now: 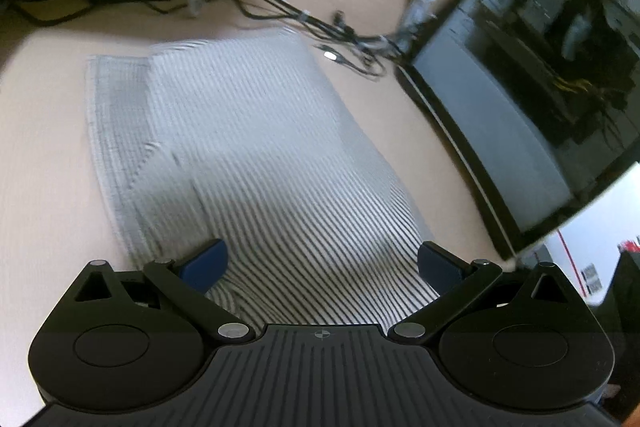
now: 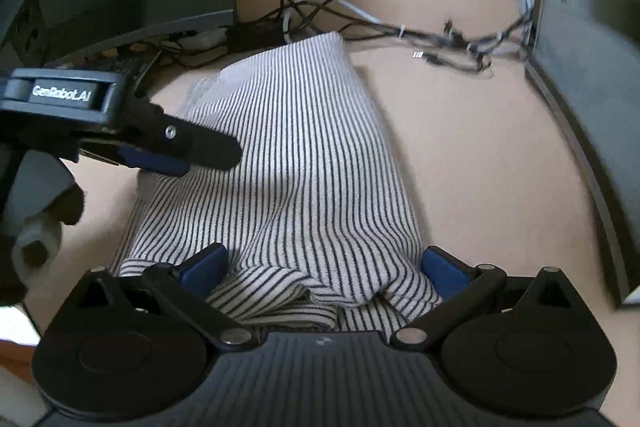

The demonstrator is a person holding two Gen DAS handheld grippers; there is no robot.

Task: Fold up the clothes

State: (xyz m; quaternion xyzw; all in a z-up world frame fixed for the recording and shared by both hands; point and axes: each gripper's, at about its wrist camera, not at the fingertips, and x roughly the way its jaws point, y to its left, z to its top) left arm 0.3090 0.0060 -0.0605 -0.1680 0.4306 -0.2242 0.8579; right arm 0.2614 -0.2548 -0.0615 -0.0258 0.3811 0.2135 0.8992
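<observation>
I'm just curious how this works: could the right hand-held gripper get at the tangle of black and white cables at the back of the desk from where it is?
Probably yes. The right hand-held gripper is open and holds nothing; only the striped black-and-white knit garment lies before the cables.

Both cams sat right behind their own fingers, looking forward and down at the desk from pretty close. The left wrist view faced along the striped garment toward the tangle of cables, with a monitor filling its right side, and it was motion-blurred. The right wrist view looked over the same striped garment from a spot further right, and caught the left gripper poking in from its left edge. Both shared the cloth, the cables, the tan desk and the monitor.
</observation>
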